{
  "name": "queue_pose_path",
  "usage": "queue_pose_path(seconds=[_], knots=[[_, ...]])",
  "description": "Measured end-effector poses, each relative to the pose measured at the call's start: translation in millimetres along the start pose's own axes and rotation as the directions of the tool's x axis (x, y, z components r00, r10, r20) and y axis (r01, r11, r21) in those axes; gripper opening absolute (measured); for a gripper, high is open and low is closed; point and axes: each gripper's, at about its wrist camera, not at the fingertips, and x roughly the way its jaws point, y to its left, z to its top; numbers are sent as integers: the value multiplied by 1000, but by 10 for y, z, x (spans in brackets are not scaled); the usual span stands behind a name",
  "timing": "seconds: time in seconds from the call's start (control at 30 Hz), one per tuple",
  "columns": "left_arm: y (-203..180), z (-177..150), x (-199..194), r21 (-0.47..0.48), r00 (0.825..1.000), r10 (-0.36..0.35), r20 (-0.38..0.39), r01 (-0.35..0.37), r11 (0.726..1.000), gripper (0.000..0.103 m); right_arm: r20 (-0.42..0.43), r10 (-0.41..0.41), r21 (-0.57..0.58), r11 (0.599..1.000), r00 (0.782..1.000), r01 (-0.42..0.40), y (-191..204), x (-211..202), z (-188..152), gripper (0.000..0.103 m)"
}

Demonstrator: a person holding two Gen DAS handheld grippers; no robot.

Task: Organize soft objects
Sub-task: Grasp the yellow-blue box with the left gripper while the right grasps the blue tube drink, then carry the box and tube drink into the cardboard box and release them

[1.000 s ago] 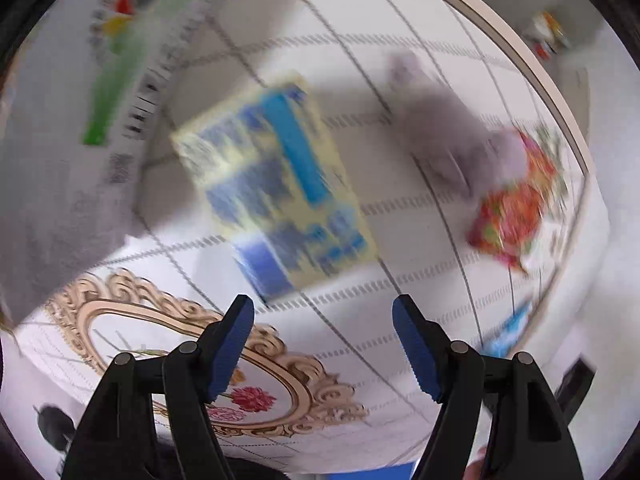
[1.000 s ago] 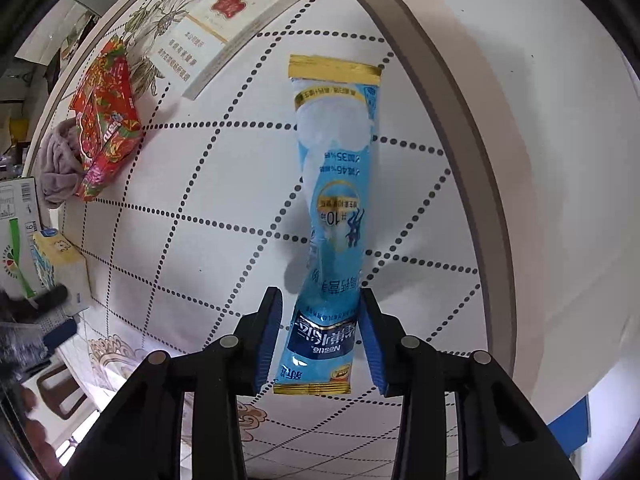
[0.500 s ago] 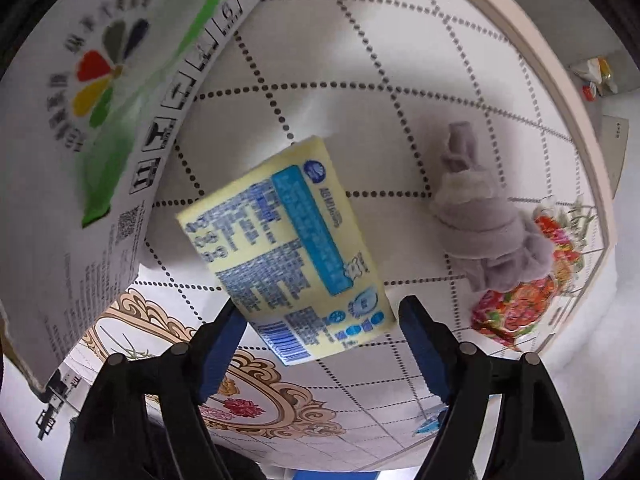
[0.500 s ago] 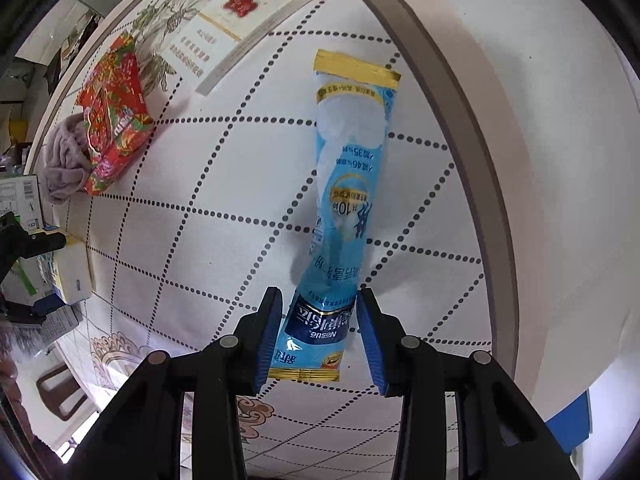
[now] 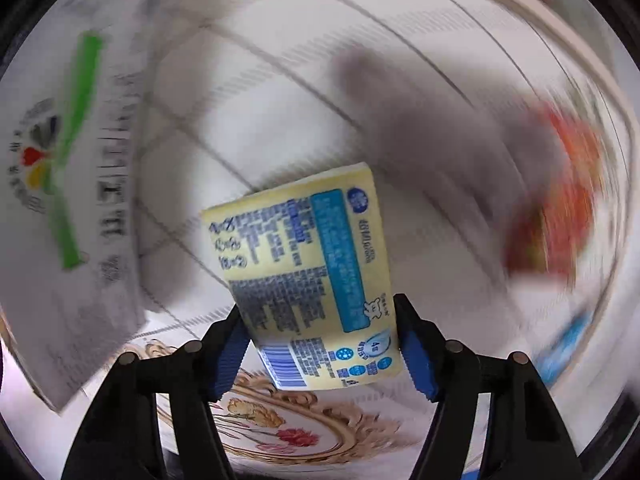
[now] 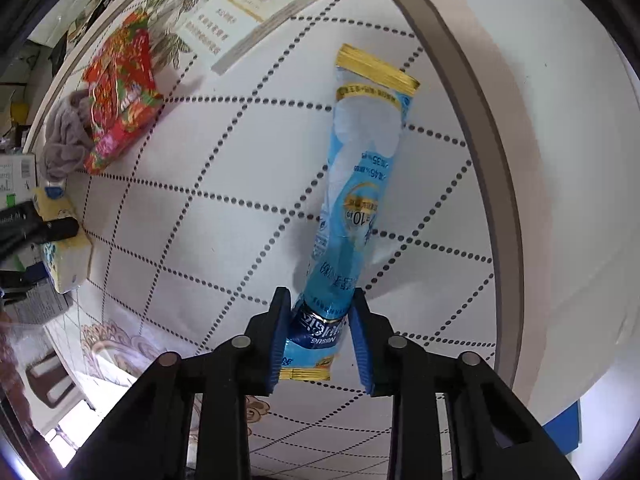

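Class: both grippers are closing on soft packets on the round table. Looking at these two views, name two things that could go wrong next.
1. The right gripper is closing its jaws on only the bottom end of the long blue sachet; lifted, it may droop or slip.
2. The left gripper is closing its jaws around the yellow tissue pack, beside the white box; it could knock the box.

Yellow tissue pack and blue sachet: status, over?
Left gripper closing around yellow soft tissue pack. Right gripper closing on long blue plastic sachet. Grey cloth, red snack bag clear of both.
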Motion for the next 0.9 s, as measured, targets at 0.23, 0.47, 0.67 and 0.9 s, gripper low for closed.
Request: queue_pose_path(seconds=[0.23,0.47,0.67,0.9], knots=[[-359,-772,282,294,999,34,-11,-29,955,64,-16,-51,-91,995,999,49,104,61,-149,29],[-18,-534,73,181,994,-106,-2,105,978,64,-29,-53,-52,997,998,52,75,141,-203,33],[36,-240,38,170,1000,-22,-1,22,985,64,-18,-65,-20,998,998,65,138,135,-181,33],[54,-454,183,188,997,-4,75,-10,982,61,20,-68,-29,997,998,68,175,41,-272,20]])
